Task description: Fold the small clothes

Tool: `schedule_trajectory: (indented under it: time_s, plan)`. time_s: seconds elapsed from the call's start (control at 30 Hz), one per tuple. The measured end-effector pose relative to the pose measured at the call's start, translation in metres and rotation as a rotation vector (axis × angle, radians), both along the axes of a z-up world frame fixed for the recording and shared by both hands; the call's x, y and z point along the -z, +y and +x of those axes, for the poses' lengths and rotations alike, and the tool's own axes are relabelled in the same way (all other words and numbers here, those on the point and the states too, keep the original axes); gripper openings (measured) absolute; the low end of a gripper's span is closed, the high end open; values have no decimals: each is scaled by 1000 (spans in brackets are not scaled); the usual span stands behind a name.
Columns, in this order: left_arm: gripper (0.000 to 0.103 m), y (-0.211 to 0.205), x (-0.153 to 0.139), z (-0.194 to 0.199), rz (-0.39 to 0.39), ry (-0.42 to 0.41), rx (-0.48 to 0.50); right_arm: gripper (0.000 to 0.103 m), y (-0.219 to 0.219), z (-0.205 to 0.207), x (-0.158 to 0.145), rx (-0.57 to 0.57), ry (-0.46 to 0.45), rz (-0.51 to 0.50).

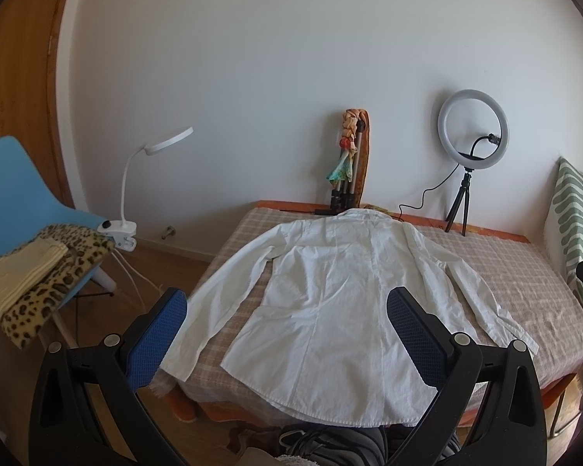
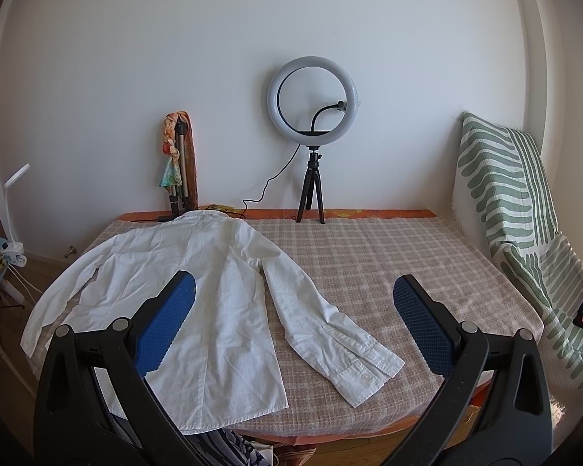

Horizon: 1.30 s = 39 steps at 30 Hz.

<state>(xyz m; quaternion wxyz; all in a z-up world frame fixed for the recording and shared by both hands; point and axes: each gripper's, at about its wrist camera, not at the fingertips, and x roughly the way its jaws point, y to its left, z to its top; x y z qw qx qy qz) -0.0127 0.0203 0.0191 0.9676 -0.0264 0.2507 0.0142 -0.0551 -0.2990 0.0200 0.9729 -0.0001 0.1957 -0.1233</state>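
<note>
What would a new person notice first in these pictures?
A white long-sleeved shirt lies spread flat, back up, on the checked table cover. Behind it, a ring light stands on a small tripod against the wall. Both grippers, left and right, hover open above.

Both cameras sit behind their own grippers at the near edge of the table (image 1: 229, 233) and look forward and slightly down toward the back wall at 12 o'clock.

The left wrist view looks from the left part of that edge, with the left gripper (image 1: 287, 305) spread wide at 6 o'clock and the shirt (image 1: 330, 291) straight ahead and close. A blue chair (image 1: 15, 186) shows at 9 o'clock.

The right wrist view looks from further right: the right gripper (image 2: 293, 291) frames bare cloth, the shirt sits toward 9 o'clock, and a striped cushion (image 2: 501, 190) rises at 3 o'clock.

Both views share the shirt, the ring light (image 1: 473, 129) and the desk lamp (image 1: 167, 141).
</note>
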Motion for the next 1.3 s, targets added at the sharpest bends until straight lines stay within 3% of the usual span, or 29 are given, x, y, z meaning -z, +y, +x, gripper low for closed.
schedule_trajectory:
  time_s: [0.4,0.93,1.1,1.3]
  plan:
    - [103,20,2,-19,7,-20,-64,103,11,-5,-5,-56,-26,-8]
    - [101,117,40,-23,-3,47,-250,103,74,33,-1,-336,-15,59]
    - [93,140,50,-17,-41,69,-243,103,103,49,0,-384,18,66]
    - [93,157,62,0,-41,71,-225,103,124,79,7,-373,77,96]
